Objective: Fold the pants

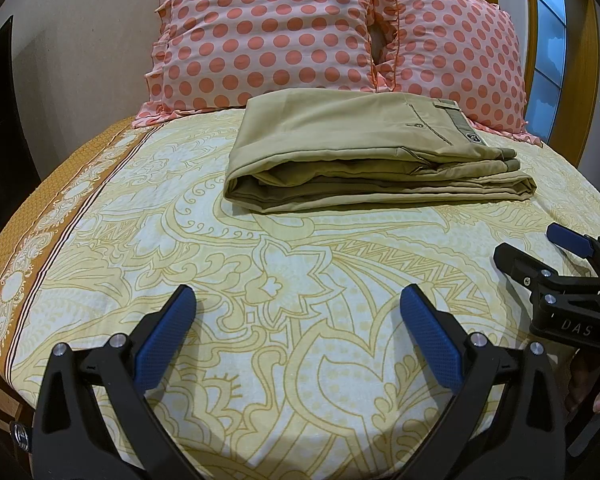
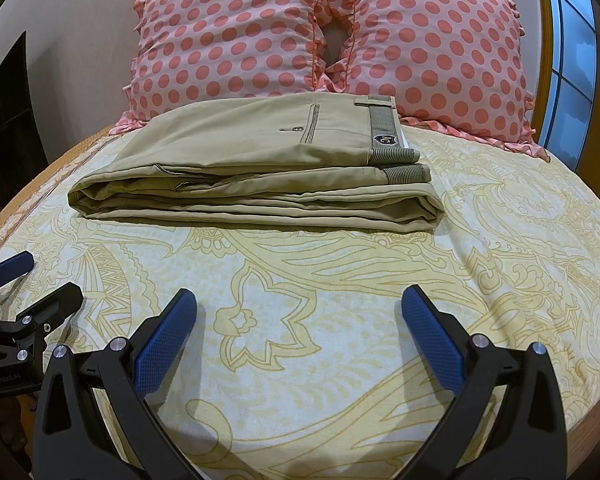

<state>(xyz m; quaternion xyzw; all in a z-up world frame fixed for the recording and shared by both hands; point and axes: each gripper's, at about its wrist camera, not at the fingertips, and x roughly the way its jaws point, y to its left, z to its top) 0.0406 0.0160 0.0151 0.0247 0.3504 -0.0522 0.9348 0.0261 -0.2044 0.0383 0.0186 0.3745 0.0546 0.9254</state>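
Pants (image 2: 252, 168) look fully folded on the bed (image 2: 340, 320); keep both grippers, left (image 1: 298, 340) and right (image 2: 299, 340), jaws open and empty, well clear.

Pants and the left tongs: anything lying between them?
Nothing but bare patterned bedsheet between the open left tongs and the folded pants, shown in the left wrist view.

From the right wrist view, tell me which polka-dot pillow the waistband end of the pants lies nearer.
The right pillow: the pants' striped waistband lies just below it.
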